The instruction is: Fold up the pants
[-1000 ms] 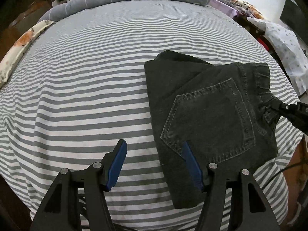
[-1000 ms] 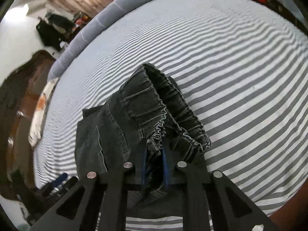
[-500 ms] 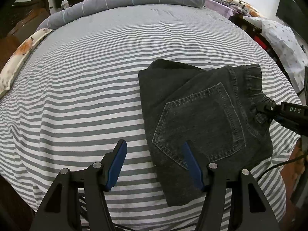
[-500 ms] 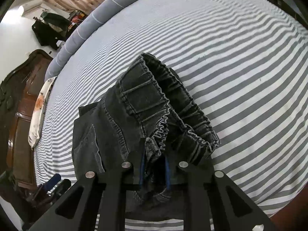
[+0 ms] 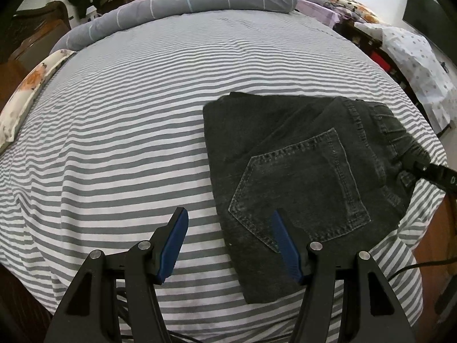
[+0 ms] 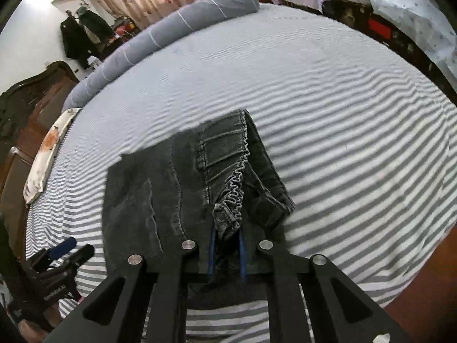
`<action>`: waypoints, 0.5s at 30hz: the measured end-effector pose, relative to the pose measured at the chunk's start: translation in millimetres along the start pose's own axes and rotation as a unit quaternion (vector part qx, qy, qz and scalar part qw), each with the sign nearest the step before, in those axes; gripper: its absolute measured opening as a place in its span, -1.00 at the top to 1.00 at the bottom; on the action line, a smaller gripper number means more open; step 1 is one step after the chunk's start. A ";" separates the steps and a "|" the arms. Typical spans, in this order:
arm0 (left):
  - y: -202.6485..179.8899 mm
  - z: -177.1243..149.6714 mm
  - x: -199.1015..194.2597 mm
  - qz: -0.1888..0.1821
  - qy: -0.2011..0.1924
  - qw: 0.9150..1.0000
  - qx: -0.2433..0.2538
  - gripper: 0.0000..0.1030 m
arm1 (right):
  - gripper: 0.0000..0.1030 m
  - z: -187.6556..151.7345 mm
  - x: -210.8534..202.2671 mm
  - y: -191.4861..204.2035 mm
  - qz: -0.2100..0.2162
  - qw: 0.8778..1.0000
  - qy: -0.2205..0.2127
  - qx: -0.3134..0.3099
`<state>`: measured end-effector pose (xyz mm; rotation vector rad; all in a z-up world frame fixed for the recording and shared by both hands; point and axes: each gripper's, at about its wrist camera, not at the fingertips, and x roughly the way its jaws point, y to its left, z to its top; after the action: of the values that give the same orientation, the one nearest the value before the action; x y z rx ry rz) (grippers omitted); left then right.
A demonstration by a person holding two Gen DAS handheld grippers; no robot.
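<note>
Dark grey folded jeans (image 5: 300,177) lie on the striped bed (image 5: 128,114), back pocket up, near the right front edge. My left gripper (image 5: 228,214) hovers open over their near left edge, one blue pad above the denim and the other above the sheet, gripping nothing. My right gripper (image 6: 226,231) pinches the gathered elastic waistband (image 6: 234,200) between its blue pads, and its jaws are closing tighter on it. In the left wrist view the right gripper (image 5: 414,165) holds the jeans' right side. The left gripper (image 6: 62,250) shows at the lower left of the right wrist view.
A rolled grey duvet (image 5: 200,3) lies across the head of the bed. A floral pillow (image 5: 25,94) sits at the left edge by dark wooden furniture. A cloth-covered stand (image 5: 414,57) is beyond the right edge. A cable (image 5: 422,265) hangs at the bed's right corner.
The right gripper has shifted with the waistband in its grip, and the bunched waistband now lies straighter and flatter. The left gripper has stayed open over the near edge.
</note>
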<state>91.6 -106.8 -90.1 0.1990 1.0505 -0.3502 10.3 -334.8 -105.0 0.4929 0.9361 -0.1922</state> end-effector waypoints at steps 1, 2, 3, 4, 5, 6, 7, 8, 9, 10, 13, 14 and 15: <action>-1.8 -1.2 2.7 0.001 0.004 1.000 0.004 -0.20 | 0.80 -2.7 6.8 -6.7 -0.005 1.000 0.009 0.010; -3.3 -2.5 5.0 0.001 0.007 1.000 0.007 -0.20 | 0.80 -4.2 15.5 -13.3 -0.004 1.000 0.022 0.018; -5.1 -4.2 8.0 0.001 0.011 1.000 0.010 -0.20 | 0.78 -4.4 22.9 -17.7 -0.006 0.999 0.032 0.025; -6.9 -6.7 12.8 0.003 0.018 1.000 0.015 -0.20 | 0.77 -5.6 29.3 -22.4 -0.007 0.999 0.038 0.032; -8.1 -8.6 16.7 0.004 0.024 1.000 0.019 -0.20 | 0.77 -6.1 35.4 -26.4 -0.004 0.998 0.045 0.039; -9.5 -12.3 22.6 0.006 0.032 0.999 0.023 -0.20 | 0.76 -5.6 37.2 -28.8 -0.002 0.998 0.045 0.044; -9.4 -15.0 26.6 0.006 0.038 0.999 0.025 -0.20 | 0.74 -4.1 37.2 -30.7 0.001 0.998 0.046 0.050; -9.6 -17.6 30.7 0.006 0.043 0.999 0.028 -0.20 | 0.74 -3.0 36.9 -31.1 0.003 0.997 0.050 0.050; -10.7 -21.4 36.1 0.005 0.048 0.998 0.032 -0.20 | 0.70 -1.9 36.2 -30.8 0.005 0.997 0.052 0.047; -11.9 -23.6 39.0 0.006 0.050 0.998 0.034 -0.20 | 0.64 -0.8 35.1 -30.5 0.009 0.997 0.055 0.044; -13.1 -27.5 43.8 0.004 0.053 0.998 0.038 -0.20 | 0.23 3.5 27.4 -31.1 -0.001 0.997 0.064 0.032; -13.0 -27.2 43.0 0.005 0.051 0.998 0.037 -0.20 | 0.20 5.5 22.0 -31.4 -0.005 0.998 0.060 0.029; -11.8 -25.7 40.4 0.002 0.045 0.998 0.035 -0.20 | 0.17 8.6 16.0 -31.4 -0.003 0.998 0.052 0.025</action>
<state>84.4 -116.9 -137.8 0.2816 1.1272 -0.3776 14.4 -365.5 -123.8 0.5503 1.0370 -0.1976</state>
